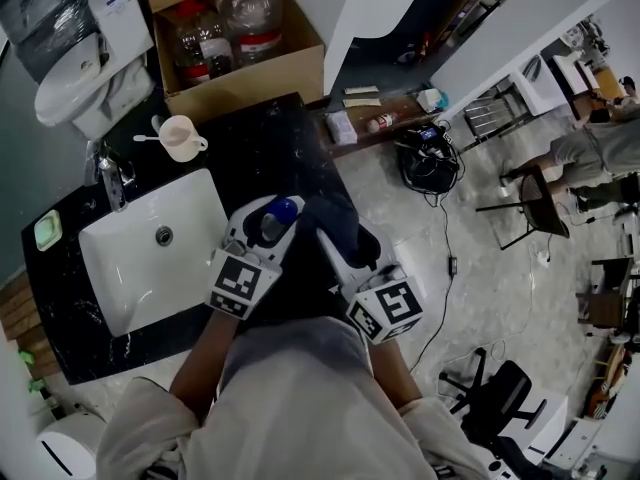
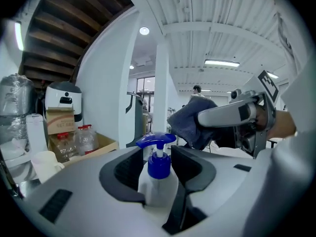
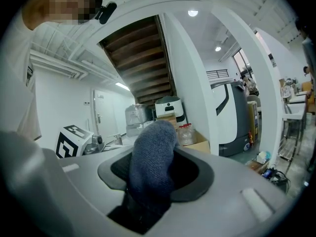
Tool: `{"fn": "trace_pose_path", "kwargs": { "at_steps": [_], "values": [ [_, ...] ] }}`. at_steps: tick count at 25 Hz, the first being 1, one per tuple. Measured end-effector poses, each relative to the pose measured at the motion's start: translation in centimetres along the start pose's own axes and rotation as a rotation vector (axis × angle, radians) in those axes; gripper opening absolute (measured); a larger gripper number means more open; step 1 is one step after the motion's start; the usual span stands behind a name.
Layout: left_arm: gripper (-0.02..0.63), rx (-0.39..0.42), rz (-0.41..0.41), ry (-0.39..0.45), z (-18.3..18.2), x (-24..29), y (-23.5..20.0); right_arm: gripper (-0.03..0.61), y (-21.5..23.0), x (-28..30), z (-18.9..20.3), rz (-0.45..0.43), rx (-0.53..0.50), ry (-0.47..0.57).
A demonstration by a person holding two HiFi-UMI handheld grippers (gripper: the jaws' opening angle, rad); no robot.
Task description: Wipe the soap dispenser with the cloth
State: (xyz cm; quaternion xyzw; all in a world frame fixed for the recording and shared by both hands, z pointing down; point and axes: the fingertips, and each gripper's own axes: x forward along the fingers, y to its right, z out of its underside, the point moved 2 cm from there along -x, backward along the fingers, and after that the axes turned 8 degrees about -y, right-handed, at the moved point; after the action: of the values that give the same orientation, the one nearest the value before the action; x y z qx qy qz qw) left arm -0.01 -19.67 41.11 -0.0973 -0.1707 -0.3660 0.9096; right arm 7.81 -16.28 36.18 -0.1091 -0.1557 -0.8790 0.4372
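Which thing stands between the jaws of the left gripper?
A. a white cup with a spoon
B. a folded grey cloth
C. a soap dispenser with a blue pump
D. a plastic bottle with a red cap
C: the left gripper view shows the white soap dispenser with its blue pump between the jaws of the left gripper, while the cloth is in the right gripper.
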Motion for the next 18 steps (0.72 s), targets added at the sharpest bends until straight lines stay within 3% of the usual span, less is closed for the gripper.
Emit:
{"fn": "trace_pose_path", "kwargs": {
  "at_steps": [8,18],
  "values": [
    [0.143,0.001,-0.002,0.013,-0.1,0.5,-0.5,0.172,1.1,1.0,-0.1,0.008,0.023,0.002],
    [0.143,-0.138,-0.057,0.058,0.1,0.1,-3.3,0.172,1.5,4.2,0.0,-0.019,0.032,-0.004]
  ]
}}
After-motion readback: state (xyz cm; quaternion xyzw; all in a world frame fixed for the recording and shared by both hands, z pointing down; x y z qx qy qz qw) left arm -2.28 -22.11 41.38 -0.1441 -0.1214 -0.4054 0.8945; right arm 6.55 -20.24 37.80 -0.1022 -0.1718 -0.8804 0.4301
